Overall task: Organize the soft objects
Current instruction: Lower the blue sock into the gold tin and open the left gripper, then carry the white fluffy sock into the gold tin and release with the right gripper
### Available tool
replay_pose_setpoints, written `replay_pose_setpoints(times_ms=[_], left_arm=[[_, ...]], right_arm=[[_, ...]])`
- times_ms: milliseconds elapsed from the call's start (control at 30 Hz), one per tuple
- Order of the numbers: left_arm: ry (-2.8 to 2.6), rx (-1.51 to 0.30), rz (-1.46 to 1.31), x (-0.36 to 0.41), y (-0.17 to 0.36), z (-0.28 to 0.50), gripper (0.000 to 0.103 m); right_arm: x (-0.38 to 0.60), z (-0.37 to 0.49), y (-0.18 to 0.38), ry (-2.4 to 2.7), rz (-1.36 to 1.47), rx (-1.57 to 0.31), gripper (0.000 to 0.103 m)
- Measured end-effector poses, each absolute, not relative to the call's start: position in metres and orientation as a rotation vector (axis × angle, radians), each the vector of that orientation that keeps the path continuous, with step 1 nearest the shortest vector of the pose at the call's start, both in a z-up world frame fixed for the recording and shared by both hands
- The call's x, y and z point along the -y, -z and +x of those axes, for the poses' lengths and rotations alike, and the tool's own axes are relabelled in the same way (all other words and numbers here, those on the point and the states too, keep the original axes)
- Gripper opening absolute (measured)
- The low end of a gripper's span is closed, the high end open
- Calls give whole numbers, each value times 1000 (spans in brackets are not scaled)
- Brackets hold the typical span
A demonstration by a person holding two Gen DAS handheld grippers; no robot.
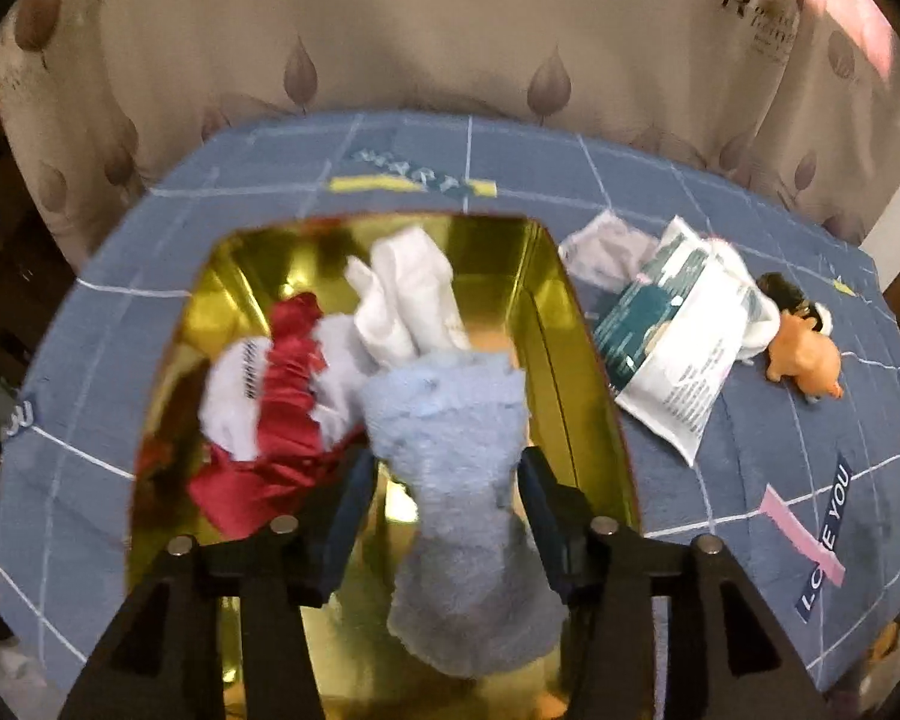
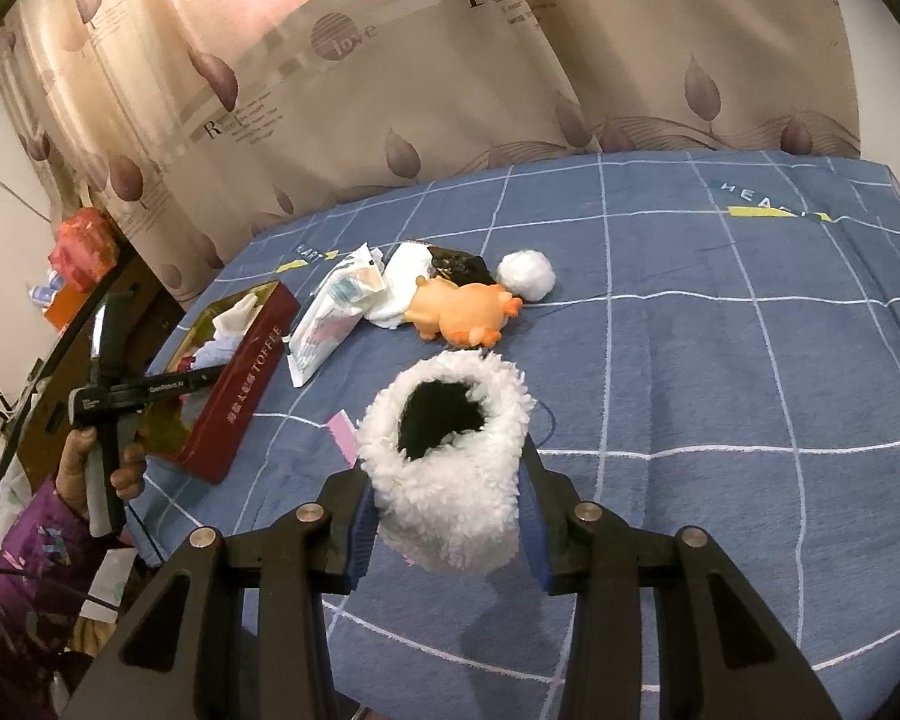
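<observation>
**Blue sock over the tin, fleecy cuff pinched on the right**

Left gripper (image 1: 444,468) points steeply down into the gold-lined tin (image 1: 546,312). Jaws stand apart, pads not pressing – a fluffy light-blue sock (image 1: 450,456) hangs between them, its lower end draped toward the cam, upper end resting on the pile inside. No earlier pic, so can't say more on that. In the right wrist view the person's hand (image 2: 99,468) grips the left tool's handle at the table's edge, purple sleeve (image 2: 24,588) below it.

Right gripper (image 2: 447,504) tilts down over the blue checked cloth (image 2: 720,390), jaws clenched on a white fleecy cuff (image 2: 444,480) w/ a dark opening facing up.

Only the left view shows the tin's inside: shiny red ruched fabric (image 1: 276,438), white knit pieces (image 1: 408,294), mirror-like gold walls. Only the right view shows the tin's outside – dark red, "TOFFEE" lettering – plus a white pompom (image 2: 527,275).

Both views: crinkly plastic packets (image 1: 666,348), an orange plush toy (image 1: 804,360), smooth and rounded, lying on the cloth beside the tin. Behind, beige curtain (image 2: 450,90) w/ leaf print.
</observation>
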State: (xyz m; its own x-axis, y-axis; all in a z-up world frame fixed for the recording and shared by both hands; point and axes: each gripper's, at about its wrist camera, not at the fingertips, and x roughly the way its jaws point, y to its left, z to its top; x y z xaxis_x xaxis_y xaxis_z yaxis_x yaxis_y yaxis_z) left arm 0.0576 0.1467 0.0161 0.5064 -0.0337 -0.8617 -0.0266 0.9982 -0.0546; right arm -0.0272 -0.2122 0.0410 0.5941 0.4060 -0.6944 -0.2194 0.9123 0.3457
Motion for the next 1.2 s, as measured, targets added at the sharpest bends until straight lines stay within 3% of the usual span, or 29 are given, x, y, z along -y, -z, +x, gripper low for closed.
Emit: replay_pose_setpoints(times_ms=[300,667,1200], left_arm=[[-96,-894,-208,-169,-61,-10,53],[-234,-921,-132,-157,-54,-110,53],[-347,-865,-62,-177,-53,-112,57]], right_arm=[[184,-28,-60,-458,208,-834,38],[33,15,-92,-791,103,-828,38],[-163,136,-34,-812,-71,-1022,38]])
